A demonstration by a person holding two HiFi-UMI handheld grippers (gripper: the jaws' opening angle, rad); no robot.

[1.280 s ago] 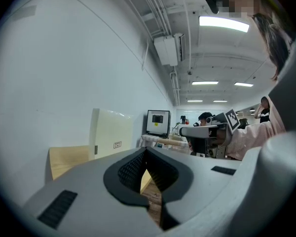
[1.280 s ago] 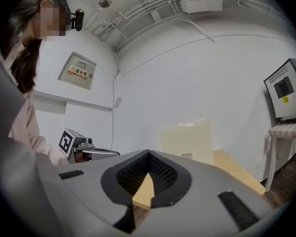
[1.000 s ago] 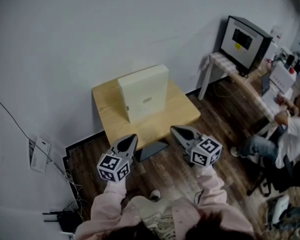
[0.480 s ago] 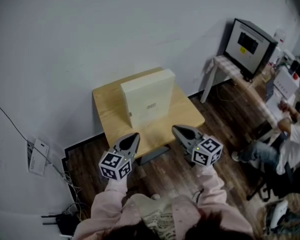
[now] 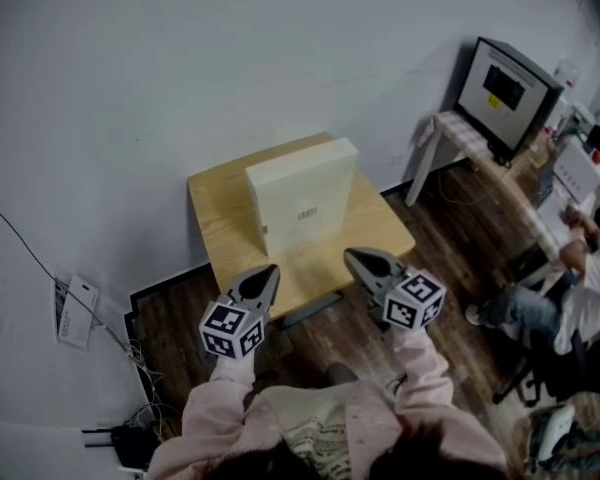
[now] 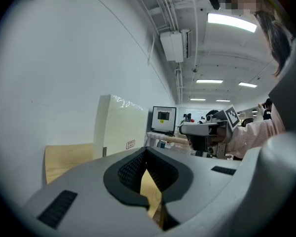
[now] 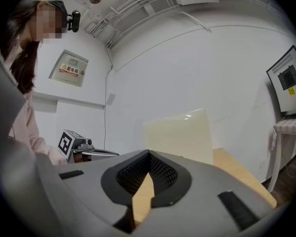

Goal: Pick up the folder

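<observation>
Well, my left gripper and right gripper hang low in the middle of the head view, both clenched on nothing. The cream folder stands upright on the wooden table, at centre frame just above my jaws

A plain white wall fills the far side, meeting a dark wood plank floor along a black baseboard. A small light-wood surface stands against the wall. To the right, a white desk carries a dark monitor, and a person sits near it. At the left, a white box hangs low on the wall above loose cables. Overhead, strip lights glow beside ceiling pipes and an air conditioner. A small sign is fixed high on another wall.
</observation>
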